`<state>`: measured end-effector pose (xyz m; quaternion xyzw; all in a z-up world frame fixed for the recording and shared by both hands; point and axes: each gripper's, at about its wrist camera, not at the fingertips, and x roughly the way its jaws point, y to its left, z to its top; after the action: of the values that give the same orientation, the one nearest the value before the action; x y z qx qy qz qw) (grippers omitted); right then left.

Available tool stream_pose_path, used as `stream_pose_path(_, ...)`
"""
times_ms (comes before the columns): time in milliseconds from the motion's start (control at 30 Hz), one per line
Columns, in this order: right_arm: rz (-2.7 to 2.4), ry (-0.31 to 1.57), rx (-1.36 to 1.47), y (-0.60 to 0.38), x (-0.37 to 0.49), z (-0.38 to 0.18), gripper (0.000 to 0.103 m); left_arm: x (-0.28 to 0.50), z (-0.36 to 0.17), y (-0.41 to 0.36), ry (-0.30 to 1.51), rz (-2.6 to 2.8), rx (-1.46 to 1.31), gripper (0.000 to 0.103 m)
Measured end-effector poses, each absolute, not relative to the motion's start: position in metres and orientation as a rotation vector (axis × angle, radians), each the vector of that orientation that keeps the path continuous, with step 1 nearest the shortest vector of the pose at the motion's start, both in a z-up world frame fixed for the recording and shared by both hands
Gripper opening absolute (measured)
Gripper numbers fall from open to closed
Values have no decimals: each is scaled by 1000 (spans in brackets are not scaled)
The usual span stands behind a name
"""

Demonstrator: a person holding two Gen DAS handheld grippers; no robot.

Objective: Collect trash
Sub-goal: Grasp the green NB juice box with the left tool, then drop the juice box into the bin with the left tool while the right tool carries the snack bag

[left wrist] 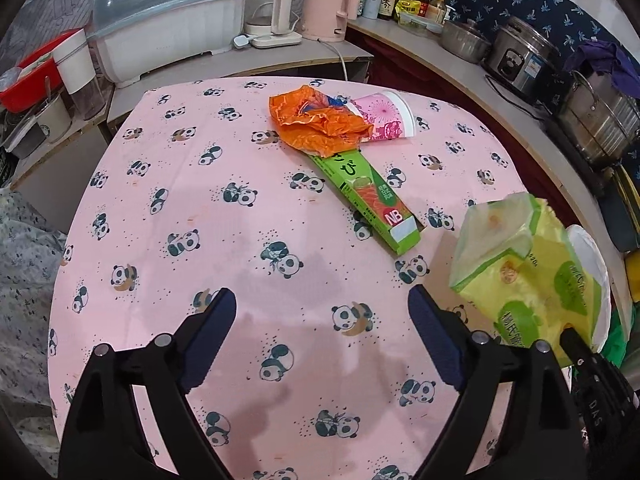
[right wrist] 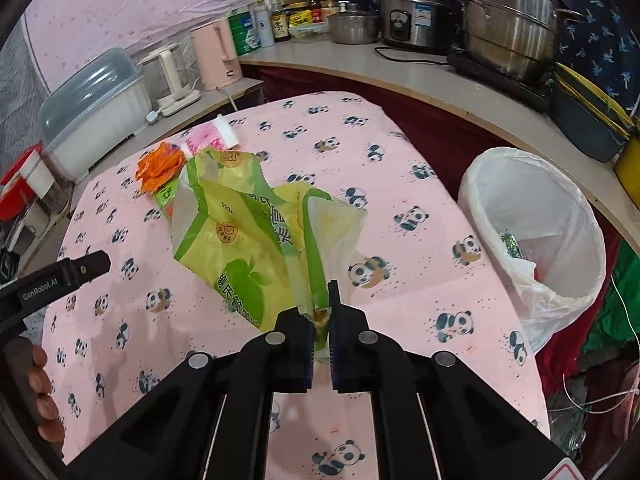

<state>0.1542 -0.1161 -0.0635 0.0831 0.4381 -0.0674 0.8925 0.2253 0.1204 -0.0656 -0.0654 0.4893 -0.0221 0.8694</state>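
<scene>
My right gripper [right wrist: 321, 312] is shut on the edge of a crumpled yellow-green plastic bag [right wrist: 248, 232], which stands up above the pink panda tablecloth [right wrist: 400, 184]; the same bag [left wrist: 528, 268] shows at the right of the left wrist view. My left gripper [left wrist: 322, 304] is open over bare cloth [left wrist: 200, 128], with nothing between its fingers. Farther back on the table lie an orange wrapper [left wrist: 316, 120], a pink paper cup [left wrist: 386, 116] on its side and a green carton [left wrist: 372, 204]. A bin lined with a white bag [right wrist: 532, 232] stands off the table's right edge.
Behind the table a counter carries a white dish box with a clear lid [left wrist: 168, 20], a white kettle [left wrist: 272, 12], a pink kettle [left wrist: 332, 0], bottles, a rice cooker [right wrist: 412, 16] and steel pots [right wrist: 512, 28]. A person's fingers [right wrist: 44, 400] hold the left gripper's handle.
</scene>
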Motion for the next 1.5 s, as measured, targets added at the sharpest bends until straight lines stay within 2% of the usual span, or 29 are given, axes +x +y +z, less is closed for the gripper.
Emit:
stream_pose_path(267, -175, 892, 228, -141, 186, -64, 6, 278, -80, 89, 1049, -43, -170, 88)
stream_pose_path(567, -180, 904, 270, -155, 219, -80, 6, 347, -122, 67, 1131, 38, -180, 88)
stream_pose_path(733, -171, 922, 295, -157, 232, -91, 6, 363, -142, 63, 1156, 70, -164, 85)
stream_pose_path(833, -165, 932, 307, -158, 234, -96, 6, 363, -142, 60, 1136, 84, -118, 75)
stream_pose_path(900, -162, 935, 312, -158, 234, -98, 6, 360, -139, 58, 1124, 76, -89, 63)
stream_pose_path(1033, -160, 936, 318, -156, 229, -98, 6, 349, -134, 52, 1128, 35, -90, 50)
stream_pose_path(1133, -159, 929, 319, -154, 221, -95, 6, 335, -130, 48, 1133, 6, -88, 35)
stream_pose_path(1233, -163, 918, 321, -155, 213, -88, 6, 317, -123, 40, 1133, -28, -75, 29)
stream_pose_path(1300, -166, 910, 324, -157, 206, -85, 6, 304, -117, 34, 1120, -43, -50, 20)
stream_pose_path(1500, -178, 882, 331, -163, 181, -72, 6, 264, -102, 16, 1100, -121, -8, 19)
